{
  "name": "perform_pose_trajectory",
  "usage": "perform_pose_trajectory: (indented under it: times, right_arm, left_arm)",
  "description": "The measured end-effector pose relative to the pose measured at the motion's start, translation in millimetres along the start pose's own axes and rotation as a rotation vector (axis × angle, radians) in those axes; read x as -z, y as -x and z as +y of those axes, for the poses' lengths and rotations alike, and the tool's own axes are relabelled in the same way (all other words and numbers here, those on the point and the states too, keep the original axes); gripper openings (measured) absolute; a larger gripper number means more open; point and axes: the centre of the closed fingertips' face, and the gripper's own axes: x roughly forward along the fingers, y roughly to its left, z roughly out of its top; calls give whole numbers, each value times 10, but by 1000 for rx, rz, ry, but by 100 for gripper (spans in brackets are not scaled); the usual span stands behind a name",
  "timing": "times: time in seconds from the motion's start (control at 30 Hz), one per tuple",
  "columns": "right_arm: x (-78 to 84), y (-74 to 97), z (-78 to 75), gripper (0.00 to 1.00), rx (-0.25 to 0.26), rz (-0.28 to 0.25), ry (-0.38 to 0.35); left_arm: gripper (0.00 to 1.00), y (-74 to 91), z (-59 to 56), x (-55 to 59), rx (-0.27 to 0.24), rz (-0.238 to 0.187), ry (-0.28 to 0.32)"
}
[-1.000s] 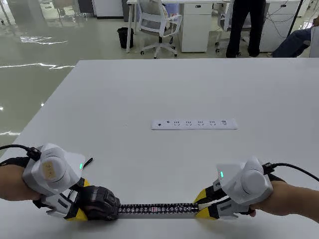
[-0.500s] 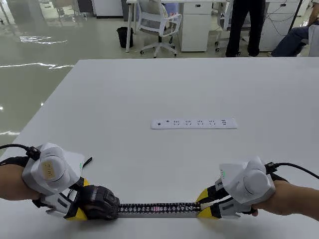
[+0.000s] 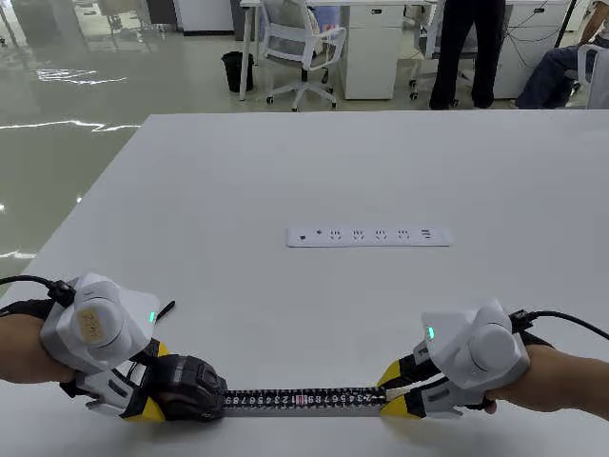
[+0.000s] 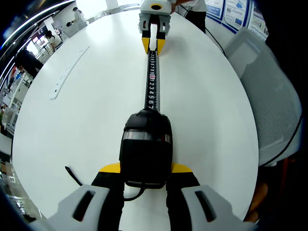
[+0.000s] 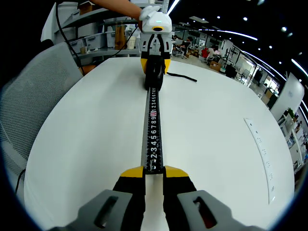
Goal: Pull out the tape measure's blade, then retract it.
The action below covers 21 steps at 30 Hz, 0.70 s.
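Yellow-tipped jaws of the left gripper are clamped on the black case of the tape measure, which rests on the white bench. The numbered blade runs flat from the case to the right gripper, which is clenched on the blade's end. The tape lies on the person's side of a white power strip, well apart from it and roughly parallel, with the case beyond the strip's left end

Along the near worktop edge, the left gripper clamps the tape measure; the right gripper, facing it, pinches the blade.
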Motion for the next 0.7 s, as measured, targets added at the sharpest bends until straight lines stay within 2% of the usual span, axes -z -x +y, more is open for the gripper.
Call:
perform_pose_trajectory:
  times: [0.7]
  right_arm:
    - [74, 61, -4, 12, 4, 14, -4]
  left_arm:
    - [28, 9, -10, -15, 0, -3, -1]
